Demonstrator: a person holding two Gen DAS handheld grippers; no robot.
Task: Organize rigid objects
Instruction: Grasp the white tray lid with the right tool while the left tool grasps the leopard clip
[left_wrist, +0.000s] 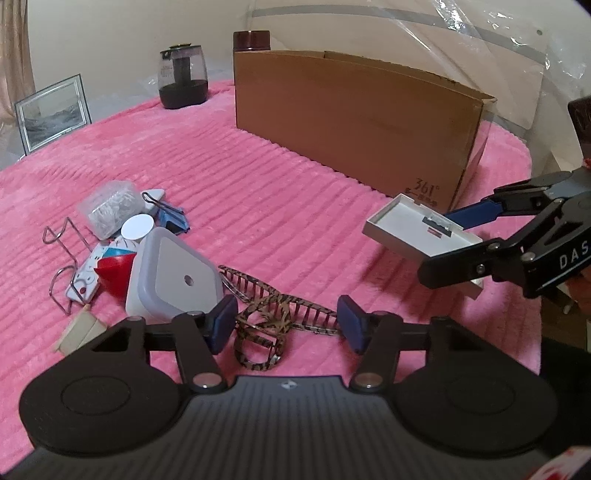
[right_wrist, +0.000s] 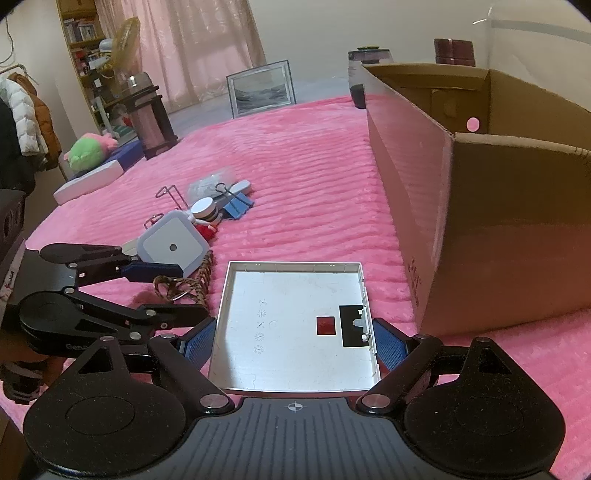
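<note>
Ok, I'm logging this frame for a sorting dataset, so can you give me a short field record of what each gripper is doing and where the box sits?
surface: pink blanket
right gripper: shut on white square tray, held above the blanket
left gripper: open, around leopard-print hair clip, pads not touching
cardboard box: open-topped, beside the tray
pile: square white container, blue binder clips

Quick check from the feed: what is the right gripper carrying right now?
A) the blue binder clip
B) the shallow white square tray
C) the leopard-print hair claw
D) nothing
B: the right gripper has its fingers pressed on both sides of the white square tray, held above the pink blanket.
</note>
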